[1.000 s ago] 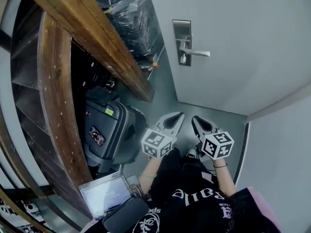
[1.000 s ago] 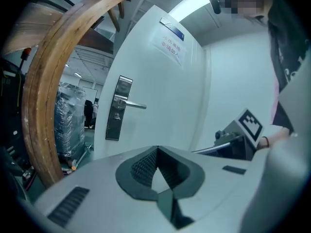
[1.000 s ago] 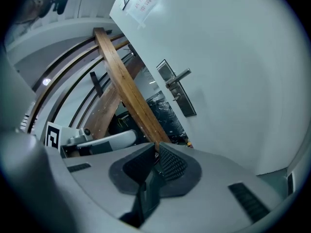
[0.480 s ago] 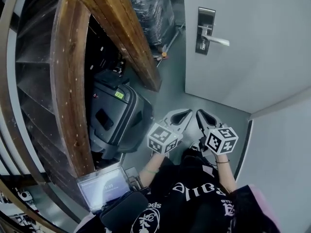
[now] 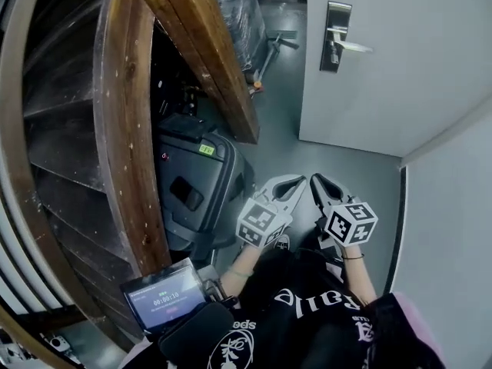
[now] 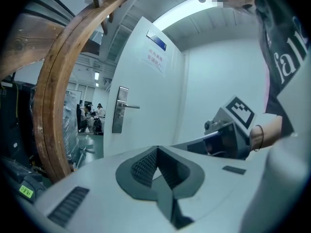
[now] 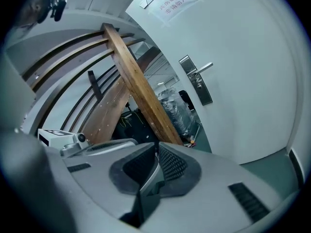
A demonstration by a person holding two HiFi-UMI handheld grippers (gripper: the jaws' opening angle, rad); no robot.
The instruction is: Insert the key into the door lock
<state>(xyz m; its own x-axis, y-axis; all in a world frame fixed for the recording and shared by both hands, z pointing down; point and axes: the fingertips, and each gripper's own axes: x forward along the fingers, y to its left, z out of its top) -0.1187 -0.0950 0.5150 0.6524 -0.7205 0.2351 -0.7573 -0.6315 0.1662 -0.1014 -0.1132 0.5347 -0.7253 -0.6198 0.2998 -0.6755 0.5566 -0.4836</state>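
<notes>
The white door (image 5: 400, 68) stands ahead at upper right, with a metal lock plate (image 5: 336, 37) and a lever handle (image 5: 355, 47). The left gripper view shows that plate (image 6: 120, 109) far off, and the right gripper view shows the plate (image 7: 197, 81) too. My left gripper (image 5: 298, 181) and right gripper (image 5: 315, 179) hang side by side low in front of the person's body, well short of the door. Both are shut. The left gripper's pads (image 6: 146, 166) meet with nothing between them. I see no key in any view, and nothing sticks out past my right gripper (image 7: 158, 146).
A slanted wooden beam (image 5: 207, 44) and curved wooden stair side (image 5: 123, 129) fill the left. A dark suitcase (image 5: 196, 191) stands on the grey floor beside them. Wrapped goods (image 5: 238, 6) lie beyond. A small lit screen (image 5: 161, 300) sits at lower left. A white wall (image 5: 453, 229) closes the right.
The head view has swung and moved nearer the door: the lock plate has shifted right and up, and the suitcase has come closer. Both grippers keep their pose, shut.
</notes>
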